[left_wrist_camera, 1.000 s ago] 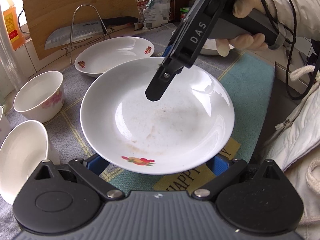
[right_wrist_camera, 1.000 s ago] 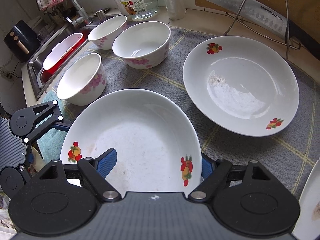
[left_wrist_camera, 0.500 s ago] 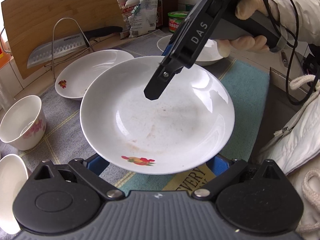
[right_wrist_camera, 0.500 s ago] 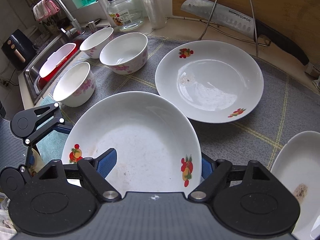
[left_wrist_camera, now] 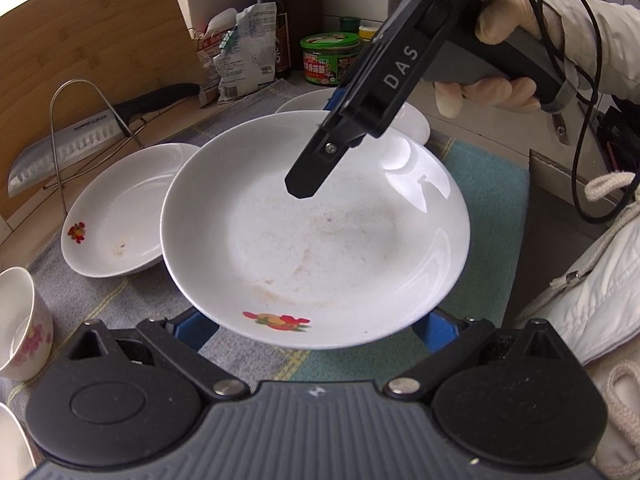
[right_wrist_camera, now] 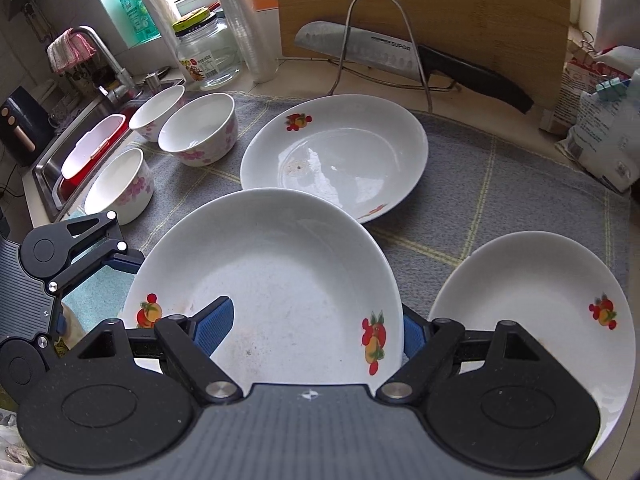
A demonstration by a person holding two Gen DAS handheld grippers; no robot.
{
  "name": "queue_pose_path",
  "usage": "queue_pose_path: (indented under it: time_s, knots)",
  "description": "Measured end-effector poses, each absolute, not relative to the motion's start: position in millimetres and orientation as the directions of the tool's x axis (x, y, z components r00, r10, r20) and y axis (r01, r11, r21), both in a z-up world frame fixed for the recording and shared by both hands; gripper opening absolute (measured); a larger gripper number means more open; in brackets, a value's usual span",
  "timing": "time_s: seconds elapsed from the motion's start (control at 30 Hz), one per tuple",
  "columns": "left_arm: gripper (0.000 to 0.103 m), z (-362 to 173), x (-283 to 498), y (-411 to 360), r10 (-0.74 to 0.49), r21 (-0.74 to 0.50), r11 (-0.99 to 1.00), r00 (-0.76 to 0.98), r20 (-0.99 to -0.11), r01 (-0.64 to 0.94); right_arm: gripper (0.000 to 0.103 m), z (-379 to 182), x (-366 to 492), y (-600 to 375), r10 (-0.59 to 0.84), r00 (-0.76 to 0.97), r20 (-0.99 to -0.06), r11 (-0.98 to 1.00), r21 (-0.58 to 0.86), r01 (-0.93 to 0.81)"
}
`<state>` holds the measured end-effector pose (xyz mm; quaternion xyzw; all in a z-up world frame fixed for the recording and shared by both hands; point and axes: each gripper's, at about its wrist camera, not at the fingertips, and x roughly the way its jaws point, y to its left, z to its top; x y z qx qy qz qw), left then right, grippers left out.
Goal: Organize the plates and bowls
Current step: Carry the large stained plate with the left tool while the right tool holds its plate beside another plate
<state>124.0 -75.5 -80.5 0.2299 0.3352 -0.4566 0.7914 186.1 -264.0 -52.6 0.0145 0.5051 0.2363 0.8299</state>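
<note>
A white plate with fruit prints (left_wrist_camera: 316, 240) (right_wrist_camera: 276, 276) hangs above the grey mat between both grippers. My right gripper (left_wrist_camera: 320, 144) (right_wrist_camera: 316, 312) straddles its rim: one blue pad lies inside the dish, the other outside, shut on the plate. My left gripper (left_wrist_camera: 312, 328) (right_wrist_camera: 92, 280) has its fingers spread beneath the opposite edge, tips hidden under the plate. A second plate (left_wrist_camera: 116, 216) (right_wrist_camera: 336, 156) lies on the mat just beyond. A third plate (right_wrist_camera: 532, 304) (left_wrist_camera: 412, 120) lies to the right. Three floral bowls (right_wrist_camera: 198, 132) stand at the left.
A cleaver (right_wrist_camera: 360, 48) rests on a wire rack against a wooden board (right_wrist_camera: 440, 4). The sink (right_wrist_camera: 56, 160) with a red tub is far left. A glass jar (right_wrist_camera: 208, 56), food packets (right_wrist_camera: 600, 120) and a green-lidded tin (left_wrist_camera: 328, 60) line the back. A person's sleeve (left_wrist_camera: 592, 276) is at right.
Both grippers have carried the plate rightward across the mat. The bowls have slid off to the left of both views, and the third plate has come into sight at the right.
</note>
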Motion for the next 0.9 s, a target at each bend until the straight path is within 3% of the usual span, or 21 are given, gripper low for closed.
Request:
queue_pose_path:
  time_s: [0.9]
  knots:
    - [0.101, -82.2, 162.1, -181.5, -0.604, 0.057, 0.349, 0.271, -0.75, 0.935, 0.088, -55.0, 183.2, -378.7, 0.328, 0.481, -0.813, 0.943, 0.249, -0.222]
